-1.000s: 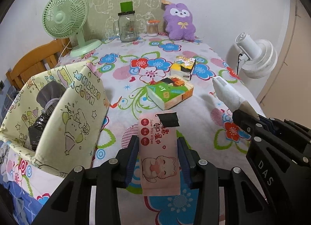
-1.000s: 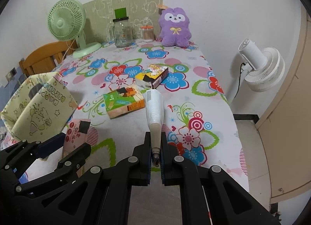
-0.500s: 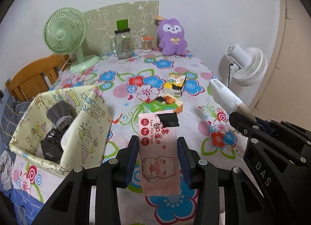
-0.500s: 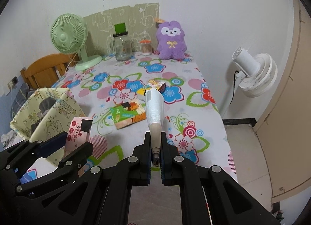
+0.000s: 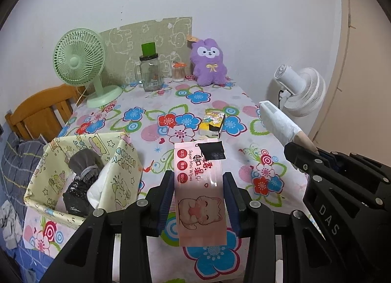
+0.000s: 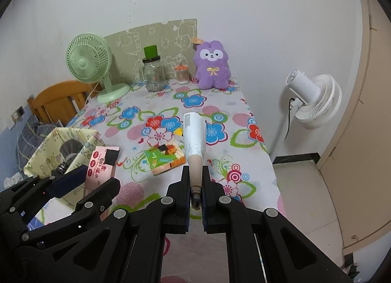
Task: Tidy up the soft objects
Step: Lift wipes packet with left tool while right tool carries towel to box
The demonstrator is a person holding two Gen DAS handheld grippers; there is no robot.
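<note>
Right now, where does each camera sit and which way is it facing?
Left wrist: on the left gripper, looking down along its fingers, shut on the pink wipes pack, across the floral table; right gripper at its right edge.
Right wrist: on the right gripper, shut on a white-wrapped tube; left gripper at lower left.
Shared: purple plush, green fan, yellow fabric bin.

Both grippers, left [image 5: 198, 199] with wipes pack [image 5: 200, 192] and right [image 6: 196, 191] with tube [image 6: 194, 138], have risen above the table [image 5: 171, 116].
</note>
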